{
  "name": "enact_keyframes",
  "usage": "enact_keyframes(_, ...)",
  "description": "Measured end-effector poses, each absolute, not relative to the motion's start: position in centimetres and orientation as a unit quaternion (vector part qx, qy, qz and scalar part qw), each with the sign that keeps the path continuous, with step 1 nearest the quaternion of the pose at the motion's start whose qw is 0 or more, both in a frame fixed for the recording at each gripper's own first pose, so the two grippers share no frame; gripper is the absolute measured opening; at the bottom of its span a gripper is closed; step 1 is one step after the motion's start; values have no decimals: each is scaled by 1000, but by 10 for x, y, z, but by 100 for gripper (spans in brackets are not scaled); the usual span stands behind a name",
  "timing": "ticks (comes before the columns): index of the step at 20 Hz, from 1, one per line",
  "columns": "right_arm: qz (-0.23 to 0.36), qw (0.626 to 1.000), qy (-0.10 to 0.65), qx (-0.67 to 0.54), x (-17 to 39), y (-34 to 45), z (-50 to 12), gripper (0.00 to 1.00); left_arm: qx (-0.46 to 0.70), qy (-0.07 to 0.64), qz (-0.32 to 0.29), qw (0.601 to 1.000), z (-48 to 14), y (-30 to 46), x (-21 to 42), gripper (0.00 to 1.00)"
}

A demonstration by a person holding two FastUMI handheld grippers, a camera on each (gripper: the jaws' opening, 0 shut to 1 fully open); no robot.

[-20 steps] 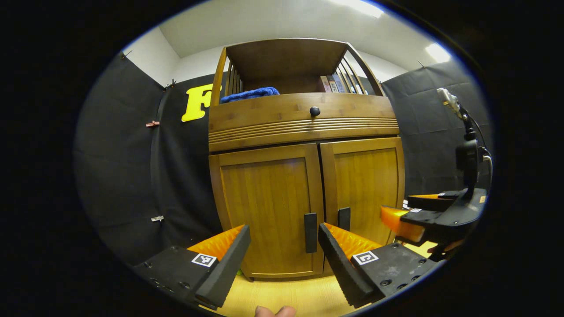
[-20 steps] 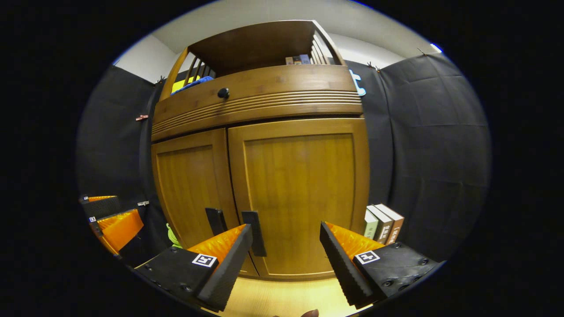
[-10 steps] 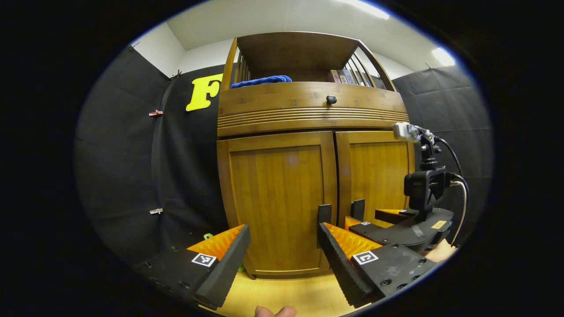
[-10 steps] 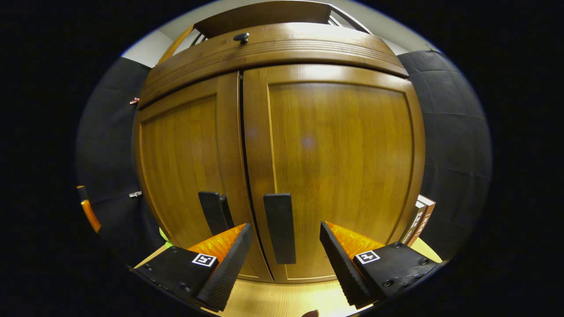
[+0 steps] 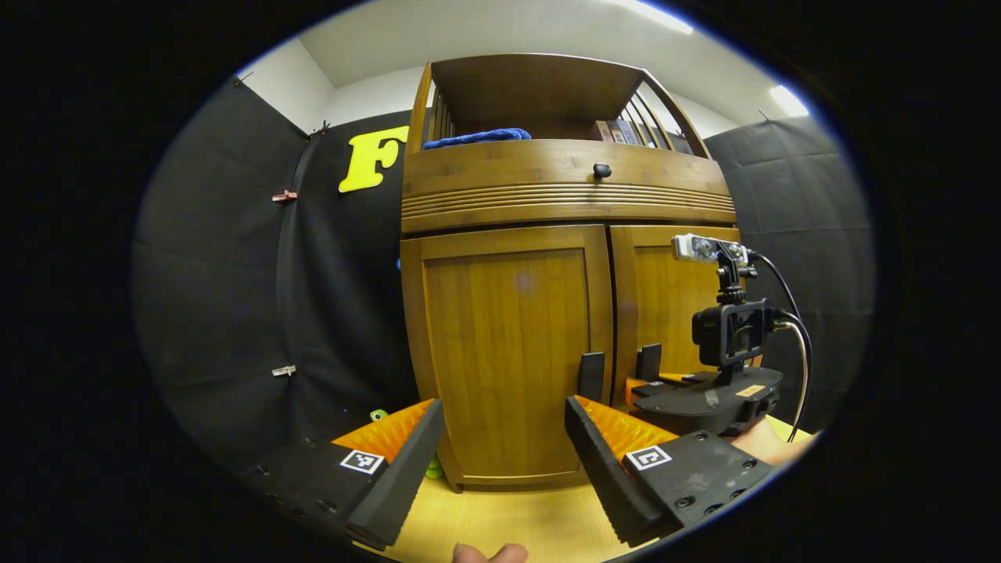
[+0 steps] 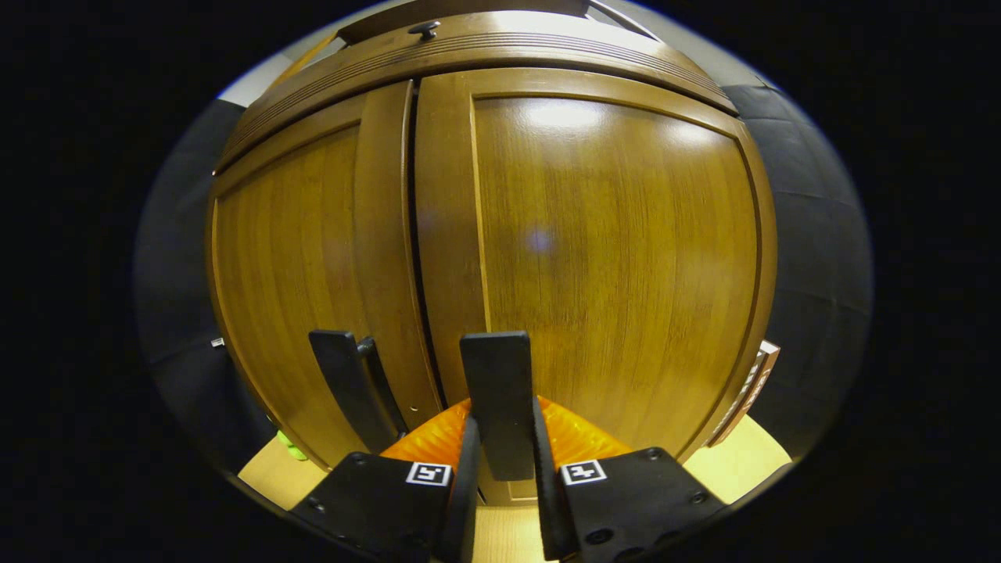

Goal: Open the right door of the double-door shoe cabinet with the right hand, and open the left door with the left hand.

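Right gripper view: the right gripper (image 6: 500, 469) is seen clamped on the right door handle (image 6: 497, 403); the right door (image 6: 594, 258) is not yet swung. The left gripper (image 5: 504, 461) is held wide apart, empty, short of the left door handle (image 5: 591, 377). Both doors are closed. Blue cloth (image 5: 477, 138) is seen on the top shelf.

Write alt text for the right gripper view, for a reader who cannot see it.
The right gripper is shut on the black handle of the cabinet's right door, seen close up. Both wooden doors are closed; the left door has its own black handle, untouched.
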State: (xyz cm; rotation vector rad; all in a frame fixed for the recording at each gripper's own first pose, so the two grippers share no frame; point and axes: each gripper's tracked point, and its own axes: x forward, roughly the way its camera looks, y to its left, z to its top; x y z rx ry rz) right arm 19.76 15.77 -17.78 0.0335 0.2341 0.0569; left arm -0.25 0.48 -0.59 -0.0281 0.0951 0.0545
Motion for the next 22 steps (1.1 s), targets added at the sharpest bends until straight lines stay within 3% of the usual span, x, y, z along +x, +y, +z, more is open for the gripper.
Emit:
enact_keyframes(2,42,992,120,19,193,157,-176,26,-17,49,29,998,-5,5,-4,96)
enact_keyframes(21,114,986,123,26,53,84,-160,25,-25,37,39,998,17,-35,-26,96)
enact_keyframes(22,114,986,122,25,46,78,-159,25,-24,38,37,998,18,-40,-24,93)
